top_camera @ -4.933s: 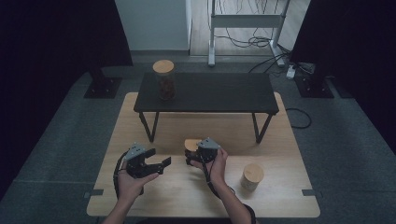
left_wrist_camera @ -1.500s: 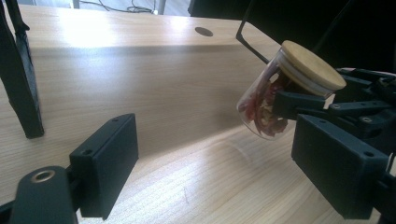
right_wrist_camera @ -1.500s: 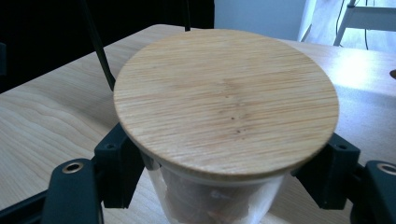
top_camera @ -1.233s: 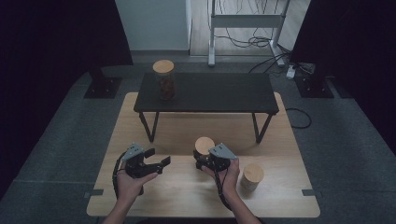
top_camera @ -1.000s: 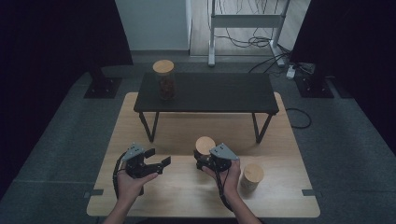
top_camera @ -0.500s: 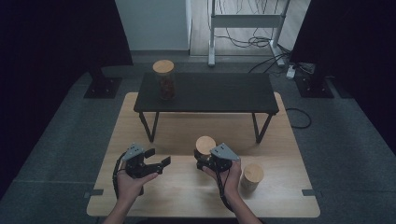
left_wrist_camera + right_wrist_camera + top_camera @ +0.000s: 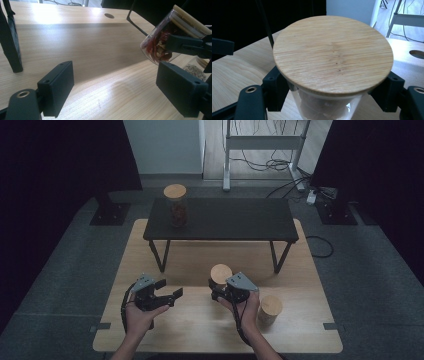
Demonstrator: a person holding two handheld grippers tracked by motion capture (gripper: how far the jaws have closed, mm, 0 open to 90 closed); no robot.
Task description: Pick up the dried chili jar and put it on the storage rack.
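My right gripper [image 7: 218, 292] [image 7: 332, 98] is shut on a glass jar with a round bamboo lid [image 7: 220, 272] [image 7: 334, 54], its jaws clamped on the glass just under the lid. In the left gripper view that jar [image 7: 160, 41] hangs tilted above the tabletop, with red and pale dried pieces inside. My left gripper [image 7: 171, 289] [image 7: 117, 92] stands open to the jar's left, with only bare wood between its pads [image 7: 58, 87]. A second lidded jar [image 7: 270, 309] stands on the table right of my right hand. A third jar [image 7: 175, 206] stands on the black low table [image 7: 235, 220].
The light wooden table [image 7: 200, 327] carries the black low table across its far half, whose thin legs [image 7: 160, 256] come down ahead of my grippers. Dark curtains close both sides. A white stand and cables [image 7: 265, 150] sit on the floor behind.
Compared with about five seconds ago, my right hand has shifted a little to the right with the jar. Over the last second both hands have kept still.
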